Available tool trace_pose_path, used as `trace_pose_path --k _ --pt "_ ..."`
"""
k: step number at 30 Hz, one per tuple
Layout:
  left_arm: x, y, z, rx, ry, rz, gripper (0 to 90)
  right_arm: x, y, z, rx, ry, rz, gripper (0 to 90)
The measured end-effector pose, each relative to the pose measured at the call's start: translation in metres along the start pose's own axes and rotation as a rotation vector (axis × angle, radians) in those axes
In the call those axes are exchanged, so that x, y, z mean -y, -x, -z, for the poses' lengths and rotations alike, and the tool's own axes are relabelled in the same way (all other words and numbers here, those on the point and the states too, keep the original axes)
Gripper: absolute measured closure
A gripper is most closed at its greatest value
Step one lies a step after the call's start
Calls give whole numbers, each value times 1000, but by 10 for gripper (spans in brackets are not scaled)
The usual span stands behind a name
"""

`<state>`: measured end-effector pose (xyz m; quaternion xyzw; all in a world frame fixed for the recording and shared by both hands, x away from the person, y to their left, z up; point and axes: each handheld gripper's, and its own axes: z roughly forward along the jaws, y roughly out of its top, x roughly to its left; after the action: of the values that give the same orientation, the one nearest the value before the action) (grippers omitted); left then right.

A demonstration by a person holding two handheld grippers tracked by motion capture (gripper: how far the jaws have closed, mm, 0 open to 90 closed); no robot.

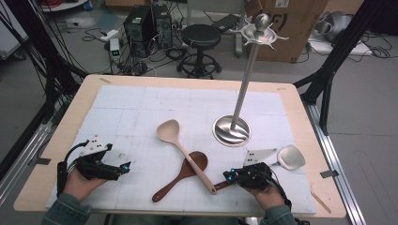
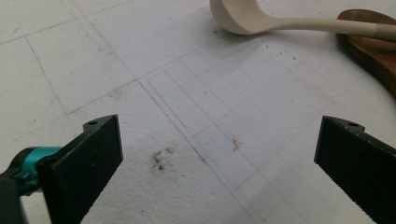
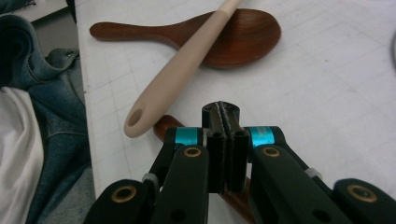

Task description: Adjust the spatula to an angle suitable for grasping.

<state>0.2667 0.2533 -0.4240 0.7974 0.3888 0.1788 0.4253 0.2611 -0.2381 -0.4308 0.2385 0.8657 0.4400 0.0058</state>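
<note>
1. The pale wooden table [image 1: 296, 107] carries everything. The person's forearms come in at its near edge, so all the utensils lie within easy reach.
2. A white gridded mat [image 1: 141, 108] covers most of the tabletop, probably to mark out where things are laid.
3. A tall steel utensil stand with a round base and hooked crown [image 1: 245, 84] rises upright at the far right of the mat. Its hooks are bare, so it looks like the place where the utensils are meant to hang.
4. A cream-coloured long-handled plastic spoon [image 1: 187, 157] lies slantwise in the middle. Its handle rests across the next utensil, so it would likely have to be lifted first.
5. A dark reddish-brown wooden rice paddle [image 1: 180, 176] lies flat under that handle, touching it at the bowl.
6. A small metal spatula with a brown wooden handle [image 1: 291, 157] lies near the right edge, its blade just beside the stand's base. Its handle runs towards the near edge, under the right gripper [image 1: 228, 176].
7. In the right gripper view, the right gripper's [image 3: 223, 112] jaws are pressed together with nothing visible between them. The spatula's handle end [image 3: 164, 127] passes beneath them, so this looks like lining up on the handle rather than a grip.
8. The left gripper [image 1: 126, 166] rests low at the near left, well apart from the utensils. Its claw [image 2: 217, 154] is spread wide over bare mat, seemingly waiting.
</note>
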Motion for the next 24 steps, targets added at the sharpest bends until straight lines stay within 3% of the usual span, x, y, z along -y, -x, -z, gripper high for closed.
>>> trace_pose_path --k 24 --pt "0 0 0 0 0 0 16 -2 -11 -16 -83 -35 25 895"
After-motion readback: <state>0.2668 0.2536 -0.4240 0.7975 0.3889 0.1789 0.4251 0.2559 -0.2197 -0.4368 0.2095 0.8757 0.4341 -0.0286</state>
